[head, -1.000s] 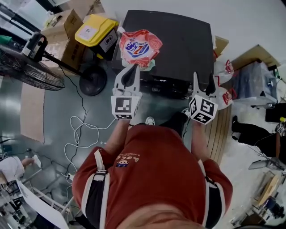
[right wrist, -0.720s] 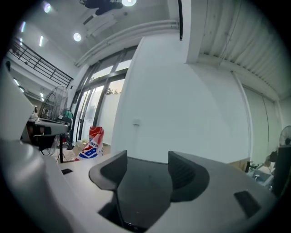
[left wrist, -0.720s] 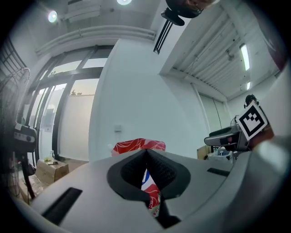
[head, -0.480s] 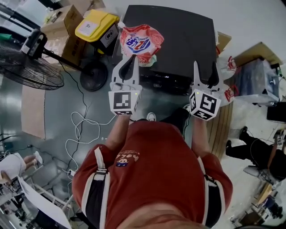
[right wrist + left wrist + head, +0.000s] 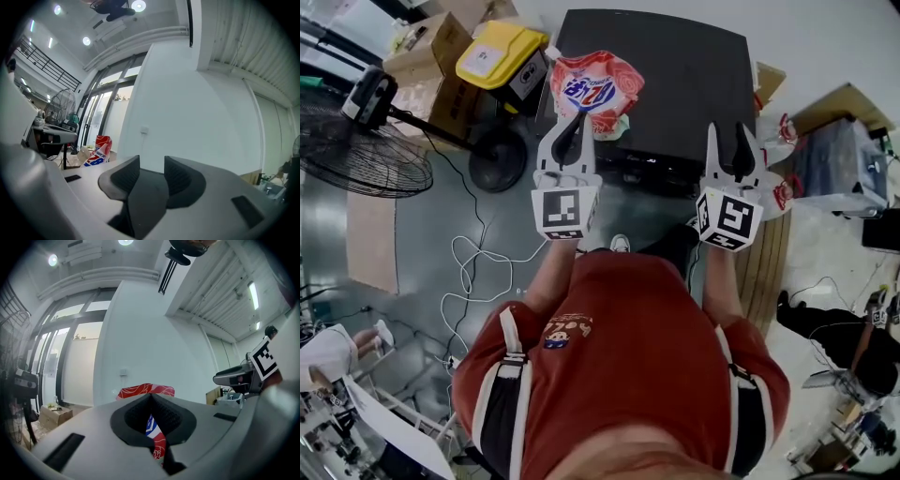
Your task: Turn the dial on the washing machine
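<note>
Washing machine (image 5: 675, 75) fills the upper centre of the head view as a dark, flat-topped box. Its front edge runs just above the two grippers, and the dial itself cannot be picked out in any view. A red and blue detergent bag (image 5: 598, 92) lies on its upper left corner.

The left gripper (image 5: 572, 122) is clenched, its tips meeting. They lie at the bag's lower edge in the head view, and whether they touch it cannot be told. In its own view the jaws (image 5: 150, 397) are together at the tip, and the bag (image 5: 145, 391) shows above them and through the hollow behind the pads.

The right gripper (image 5: 727, 136) stands at centre right over the machine's front edge. Its jaws (image 5: 152, 161) are partly apart and have just been closing. Nothing sits between them; only the dark machine top shows in the gap.

Compared with a second ago, the right gripper sits a little higher in the frame with its jaws narrower. The left gripper has hardly shifted.
</note>
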